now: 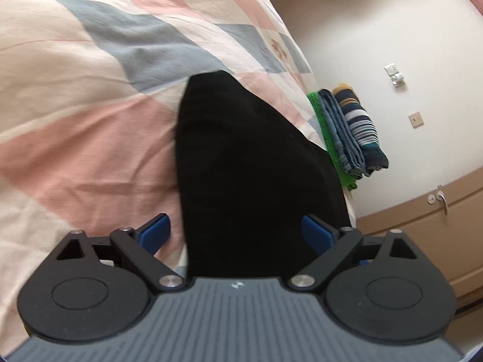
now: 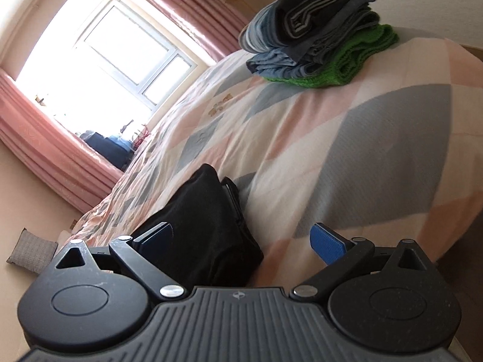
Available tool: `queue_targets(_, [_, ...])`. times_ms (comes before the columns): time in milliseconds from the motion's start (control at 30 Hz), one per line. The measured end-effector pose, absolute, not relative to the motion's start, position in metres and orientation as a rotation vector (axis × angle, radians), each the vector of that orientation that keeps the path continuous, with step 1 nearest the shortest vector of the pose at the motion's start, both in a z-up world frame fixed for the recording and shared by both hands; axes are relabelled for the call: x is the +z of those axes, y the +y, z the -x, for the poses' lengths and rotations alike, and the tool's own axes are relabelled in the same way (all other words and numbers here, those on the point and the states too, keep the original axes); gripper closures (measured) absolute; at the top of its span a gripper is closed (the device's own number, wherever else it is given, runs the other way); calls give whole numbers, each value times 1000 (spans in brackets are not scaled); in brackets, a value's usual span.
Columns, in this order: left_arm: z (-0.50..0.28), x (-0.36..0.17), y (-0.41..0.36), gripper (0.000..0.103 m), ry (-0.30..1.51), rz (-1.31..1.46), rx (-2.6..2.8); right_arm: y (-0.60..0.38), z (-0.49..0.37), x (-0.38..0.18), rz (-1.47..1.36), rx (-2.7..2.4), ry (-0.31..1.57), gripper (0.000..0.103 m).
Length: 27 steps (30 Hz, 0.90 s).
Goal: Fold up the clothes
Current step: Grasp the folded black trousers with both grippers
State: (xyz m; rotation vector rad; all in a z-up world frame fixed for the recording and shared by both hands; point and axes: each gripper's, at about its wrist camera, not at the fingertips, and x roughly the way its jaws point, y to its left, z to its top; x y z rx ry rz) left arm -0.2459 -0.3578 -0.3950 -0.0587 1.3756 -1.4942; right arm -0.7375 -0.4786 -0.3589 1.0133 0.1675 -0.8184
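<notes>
in the left wrist view the left gripper (image 1: pixel 237 232) pointed down at a black garment (image 1: pixel 241 166) that lay folded on the pastel checked bedspread (image 1: pixel 75 105). its blue pads (image 1: pixel 155 233) stood wide apart, one on each side of the near end of the cloth, and neither visibly pressed on it, so the jaws were open with the garment between them. beyond the garment, ahead and to the right, a stack of folded clothes (image 1: pixel 350 132) sat at the edge of the bed.

in the right wrist view the right gripper (image 2: pixel 243 242) was open too, its pads spread wide. the black garment (image 2: pixel 205 226) lay ahead towards the left finger, with its edge reaching into the gap; the right pad (image 2: pixel 327 246) hung over bare bedspread (image 2: pixel 362 150). the stack of folded clothes (image 2: pixel 314 30), green knit at the bottom, sat far ahead to the right. a window (image 2: pixel 120 48) with pink curtains (image 2: pixel 45 157) showed far ahead to the left.
</notes>
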Motion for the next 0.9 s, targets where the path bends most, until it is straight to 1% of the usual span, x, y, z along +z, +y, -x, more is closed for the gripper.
queue_targets(100, [248, -400, -363, 15, 1394, 69, -1513, -499, 729, -360, -1003, -765, 195, 3])
queue_targets(333, [250, -402, -371, 15, 1418, 77, -1533, -557, 695, -379, -1081, -552, 333, 3])
queue_targets(400, [249, -402, -371, 18, 1424, 77, -1532, -568, 684, -386, -1095, -497, 387, 3])
queue_targets(467, [248, -400, -370, 26, 1422, 61, -1532, -578, 674, -390, -1102, -451, 442, 3])
queue_targets(533, [248, -398, -370, 29, 1410, 30, -1544, -585, 666, -392, -1099, -412, 493, 2])
queue_targets(600, [248, -398, -370, 30, 1406, 14, -1555, -590, 658, -393, -1086, -376, 534, 3])
queue_targets(667, [248, -401, -370, 30, 1409, 11, -1562, -595, 650, -396, -1088, -330, 564, 11])
queue_targets(700, [248, -403, -371, 30, 1415, 15, -1564, -597, 645, -398, -1093, -316, 575, 13])
queue_targets(733, [248, -405, -371, 30, 1420, 18, -1568, -599, 641, -400, -1100, -300, 584, 19])
queue_targets(800, [248, -409, -372, 30, 1426, 24, -1579, -604, 634, -407, -1127, -258, 580, 19])
queue_targets(833, [249, -411, -372, 32, 1423, 24, -1583, -605, 632, -409, -1135, -243, 577, 19])
queue_targets(900, [249, -411, -373, 38, 1418, 18, -1584, -607, 630, -414, -1151, -210, 572, 25])
